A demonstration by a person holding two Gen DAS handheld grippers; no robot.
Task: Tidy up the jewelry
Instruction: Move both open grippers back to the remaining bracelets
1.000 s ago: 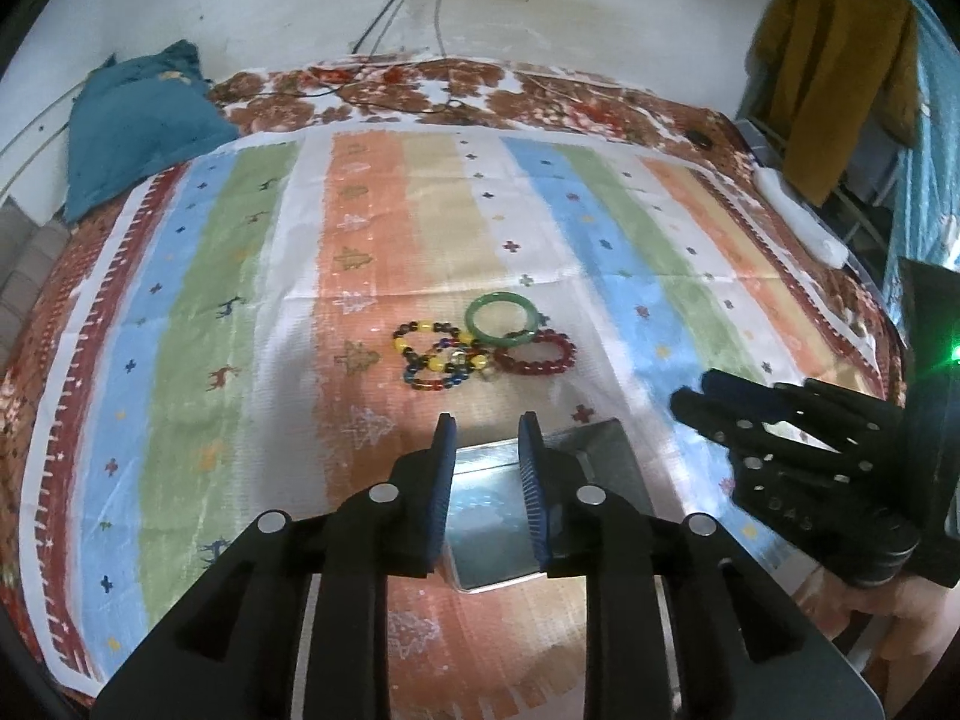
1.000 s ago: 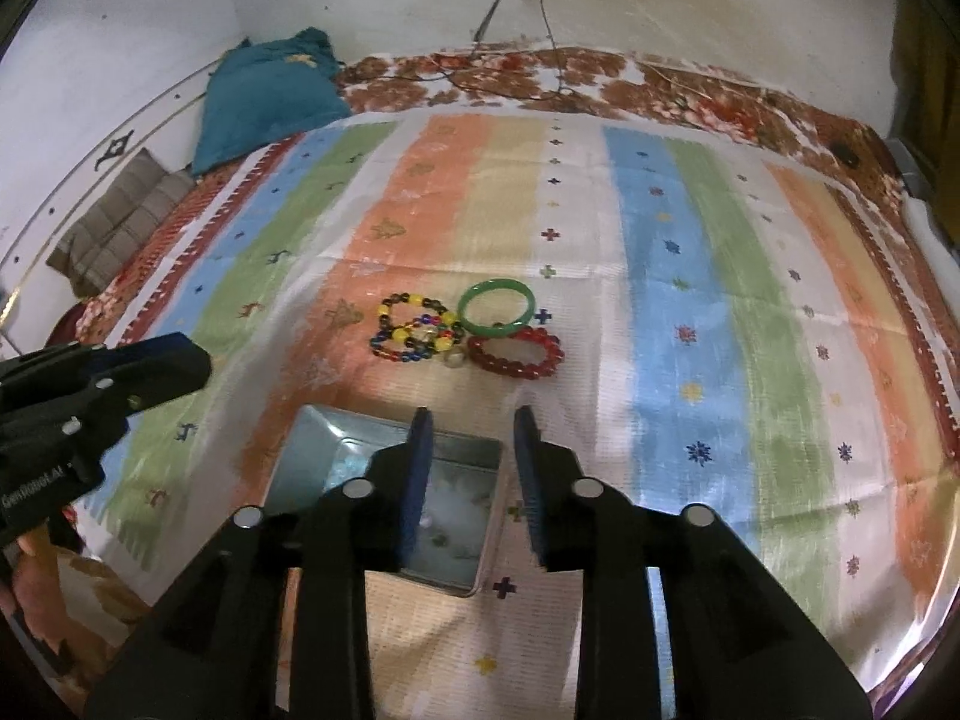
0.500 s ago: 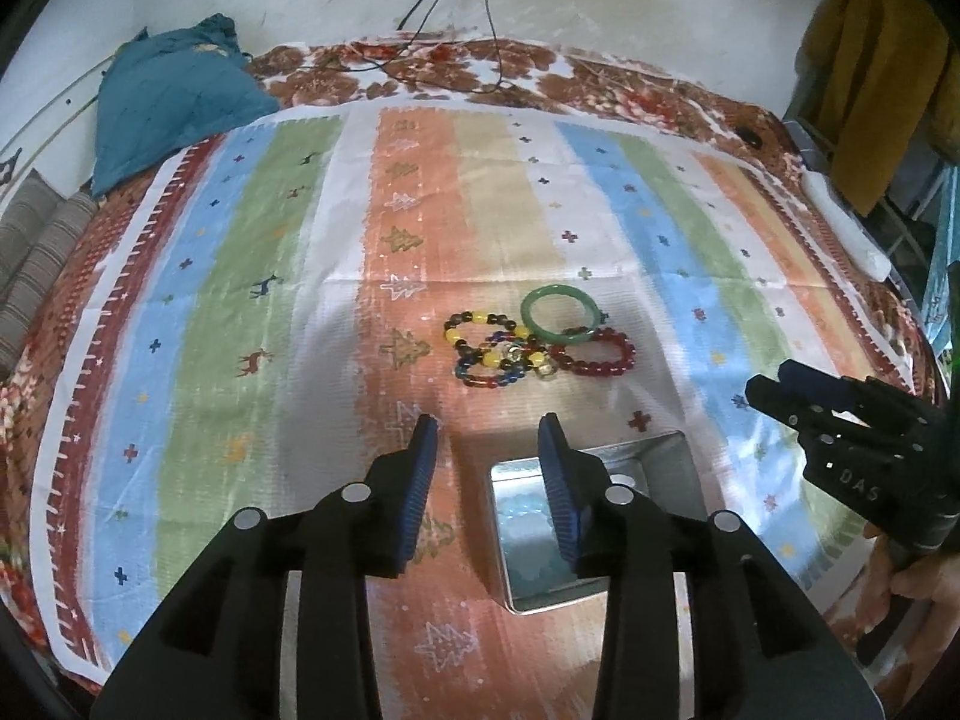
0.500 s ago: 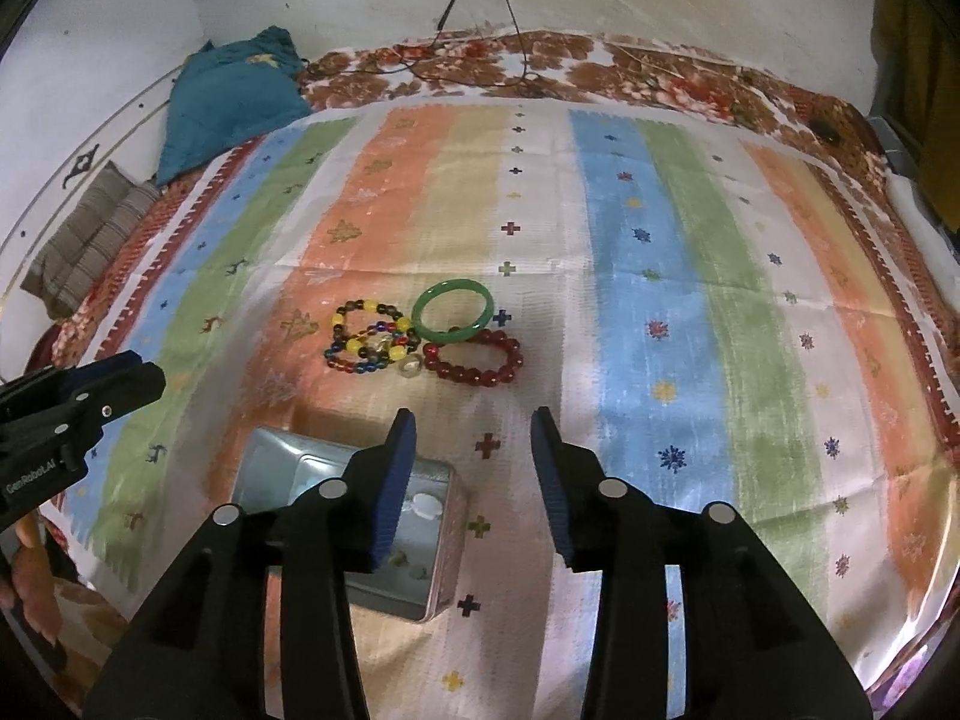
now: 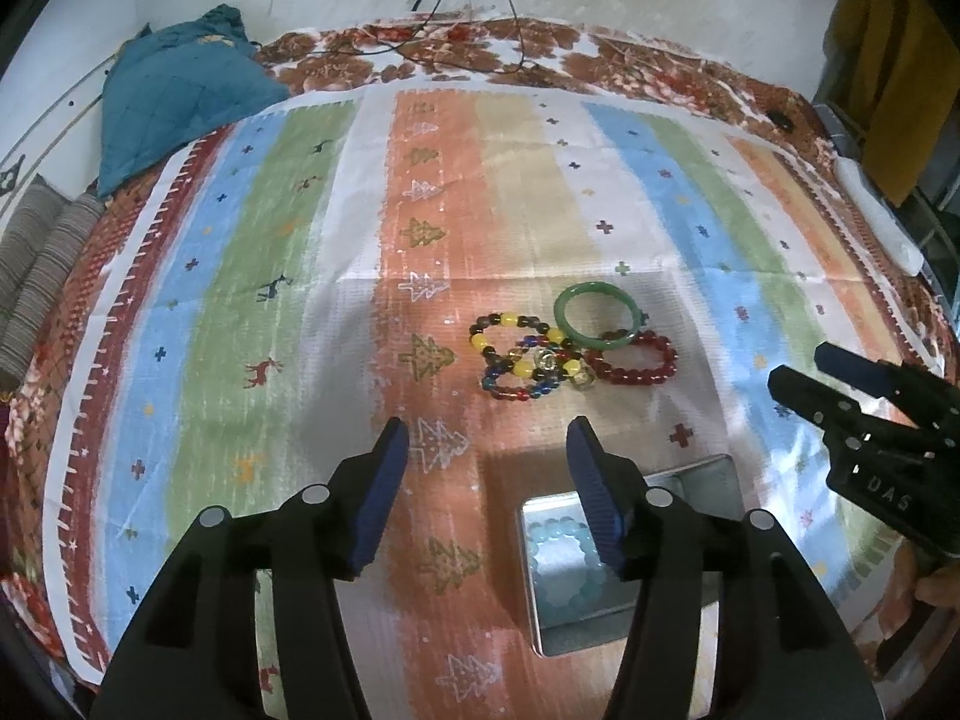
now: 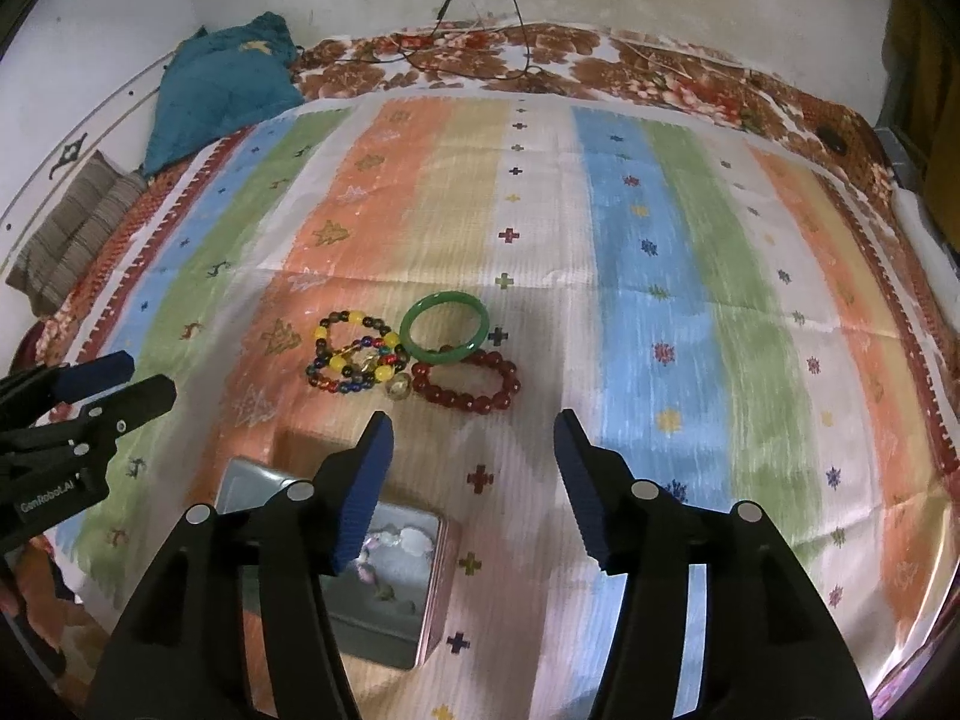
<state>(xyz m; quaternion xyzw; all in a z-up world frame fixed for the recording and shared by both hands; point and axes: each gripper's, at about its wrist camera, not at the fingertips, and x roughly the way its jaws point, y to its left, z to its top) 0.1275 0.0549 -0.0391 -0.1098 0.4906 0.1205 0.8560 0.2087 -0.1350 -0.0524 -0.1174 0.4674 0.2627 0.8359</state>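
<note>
A green bangle (image 5: 597, 315) (image 6: 444, 328), a red bead bracelet (image 5: 633, 358) (image 6: 467, 382) and a tangle of multicoloured bead bracelets (image 5: 525, 358) (image 6: 354, 354) lie together on the striped cloth. A metal tin (image 5: 708, 477) (image 6: 414, 639) sits nearer me, with pale beads inside. My left gripper (image 5: 487, 483) is open and empty, above the cloth left of the tin. My right gripper (image 6: 471, 480) is open and empty, just right of the tin, short of the red bracelet.
A teal pillow (image 5: 174, 90) lies at the far left of the bed. Folded grey cloth (image 6: 72, 228) sits at the left edge. Cables (image 6: 480, 18) hang down the wall. A mustard garment (image 5: 888, 60) hangs at the right.
Both grippers have opened wide from nearly shut. The left one moved left off the tin; the right one moved right, away from the tin.
</note>
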